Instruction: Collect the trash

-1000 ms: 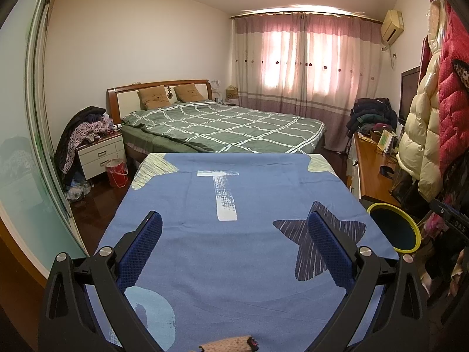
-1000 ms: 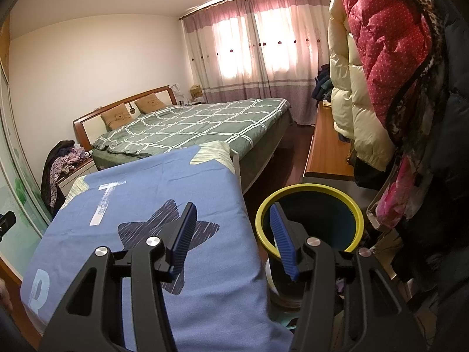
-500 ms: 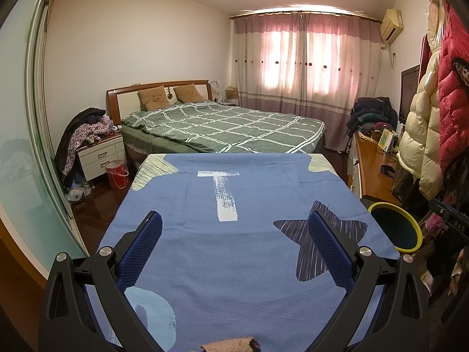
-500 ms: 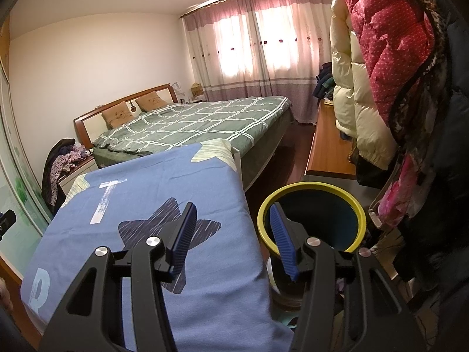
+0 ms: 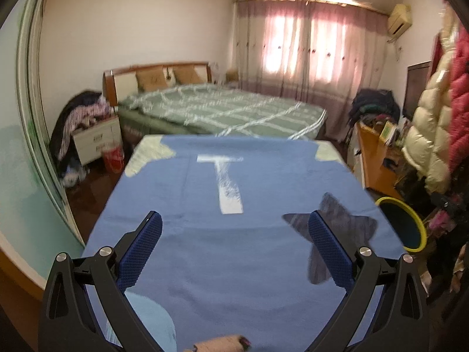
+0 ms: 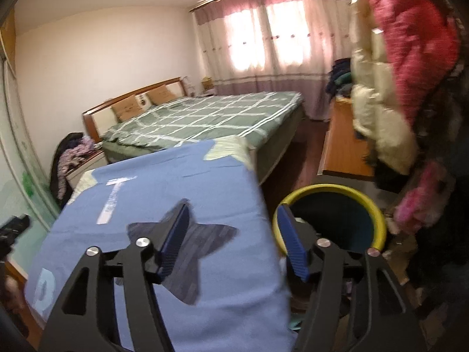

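Blurred bedroom; blue sheet (image 5: 234, 249) hides yellow-rimmed bin (image 5: 410, 228) partly.

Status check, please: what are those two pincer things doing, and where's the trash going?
Left tool open, empty, over the blue sheet. Right tool opening, nothing between its jaws. Bin beside the sheet's edge. No trash seen on the sheet; nothing in the way.

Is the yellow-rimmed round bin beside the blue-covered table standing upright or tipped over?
Upright. The yellow-rimmed round bin shows its open mouth facing up, rim level, dark inside, beside the blue-covered table. Whether it holds trash: cannot tell.
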Demonstrator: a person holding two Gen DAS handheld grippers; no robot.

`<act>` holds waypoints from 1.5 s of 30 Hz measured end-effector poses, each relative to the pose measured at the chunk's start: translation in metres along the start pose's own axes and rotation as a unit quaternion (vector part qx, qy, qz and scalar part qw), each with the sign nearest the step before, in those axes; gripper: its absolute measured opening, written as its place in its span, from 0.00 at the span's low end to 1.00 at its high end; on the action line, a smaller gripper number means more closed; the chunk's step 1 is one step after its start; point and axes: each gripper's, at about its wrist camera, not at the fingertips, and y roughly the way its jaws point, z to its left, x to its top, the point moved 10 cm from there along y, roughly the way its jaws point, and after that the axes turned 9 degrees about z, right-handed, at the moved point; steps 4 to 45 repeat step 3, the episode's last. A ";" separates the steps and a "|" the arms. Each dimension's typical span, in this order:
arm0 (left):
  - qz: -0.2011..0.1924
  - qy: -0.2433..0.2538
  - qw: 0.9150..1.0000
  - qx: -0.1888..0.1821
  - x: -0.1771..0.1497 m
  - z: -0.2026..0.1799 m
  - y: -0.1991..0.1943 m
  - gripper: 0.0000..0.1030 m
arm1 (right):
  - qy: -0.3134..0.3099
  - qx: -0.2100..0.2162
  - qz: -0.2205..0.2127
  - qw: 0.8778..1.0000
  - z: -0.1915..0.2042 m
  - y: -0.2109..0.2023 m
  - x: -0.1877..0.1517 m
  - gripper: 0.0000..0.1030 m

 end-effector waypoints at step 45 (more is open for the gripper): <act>0.030 -0.007 0.999 0.019 0.007 0.022 0.042 0.95 | -0.018 0.006 0.023 1.000 0.027 0.039 0.012 0.74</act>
